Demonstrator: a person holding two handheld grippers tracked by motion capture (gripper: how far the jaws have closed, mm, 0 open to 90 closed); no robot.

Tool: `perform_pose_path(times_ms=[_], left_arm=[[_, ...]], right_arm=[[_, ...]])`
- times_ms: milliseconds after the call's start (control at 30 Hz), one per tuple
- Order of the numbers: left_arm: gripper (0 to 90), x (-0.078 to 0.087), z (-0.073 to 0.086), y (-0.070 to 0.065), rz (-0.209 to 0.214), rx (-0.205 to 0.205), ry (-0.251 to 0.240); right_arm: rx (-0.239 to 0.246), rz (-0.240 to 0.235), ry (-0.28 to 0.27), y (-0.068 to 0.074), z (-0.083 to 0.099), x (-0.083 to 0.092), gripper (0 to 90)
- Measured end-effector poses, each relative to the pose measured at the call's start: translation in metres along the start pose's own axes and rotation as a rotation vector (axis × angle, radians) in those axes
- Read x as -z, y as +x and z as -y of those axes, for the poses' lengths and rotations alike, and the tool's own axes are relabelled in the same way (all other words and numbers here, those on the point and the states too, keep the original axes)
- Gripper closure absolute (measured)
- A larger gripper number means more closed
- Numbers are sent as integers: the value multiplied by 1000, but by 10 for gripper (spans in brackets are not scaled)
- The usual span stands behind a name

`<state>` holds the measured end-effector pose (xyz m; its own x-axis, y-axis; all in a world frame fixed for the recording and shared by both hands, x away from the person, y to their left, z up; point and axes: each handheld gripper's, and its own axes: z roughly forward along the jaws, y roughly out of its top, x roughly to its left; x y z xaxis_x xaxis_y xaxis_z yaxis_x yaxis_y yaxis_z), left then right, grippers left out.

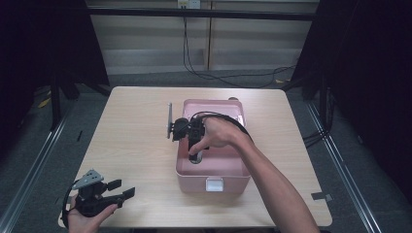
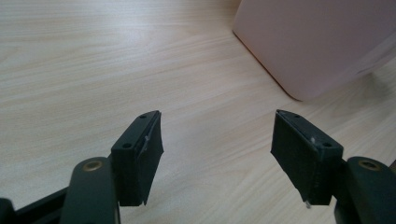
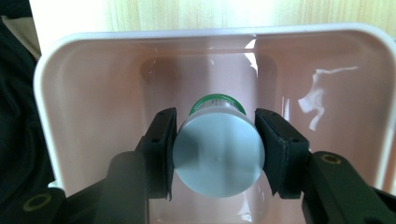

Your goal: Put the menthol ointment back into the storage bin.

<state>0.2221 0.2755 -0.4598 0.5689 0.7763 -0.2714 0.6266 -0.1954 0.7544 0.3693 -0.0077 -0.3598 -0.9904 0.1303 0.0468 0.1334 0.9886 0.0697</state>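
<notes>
The bottle sits between the two black jaws of the right gripper, which presses on it from both sides. It has a pale blue-grey cap and a green ring under the cap. In the right gripper view the cap faces the camera and the bottle points down into the pink tub. In the high view the bottle hangs inside the tub, near its left wall, at about 9 o'clock from the tub's middle.

The step in hand looks like putting the bottle into the tub. The bottle is already below the rim. Whether its bottom touches the floor of the tub is hard to tell. The next move likely needs the right gripper to go lower until the bottle stands on the floor, then to let go gently so the bottle does not tip.

The left gripper rests low on the table at about 7 o'clock from the tub. Its jaws stand wide apart with nothing between them, as the left gripper view shows.

Count: one bottle, one tub, one table, two grippers.
</notes>
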Motion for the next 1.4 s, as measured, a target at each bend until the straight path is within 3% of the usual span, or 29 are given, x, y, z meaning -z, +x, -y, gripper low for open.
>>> perform_pose_path(times_ms=[333,567,900,1400], left_arm=[[331,-2,0,-1,-2,1,2],[330,-1,0,-1,-6,-5,1],[330,-2,-1,-1,-4,-1,-1],[338,-2,-3,1,5,2,-2]], right_arm=[[8,-24,-24,-4,-8,-16,511],[6,-17,-2,-5,-15,-25,511],[-15,-34,-10,-9,-17,-37,511],[6,-47,-12,-10,-17,-55,510]])
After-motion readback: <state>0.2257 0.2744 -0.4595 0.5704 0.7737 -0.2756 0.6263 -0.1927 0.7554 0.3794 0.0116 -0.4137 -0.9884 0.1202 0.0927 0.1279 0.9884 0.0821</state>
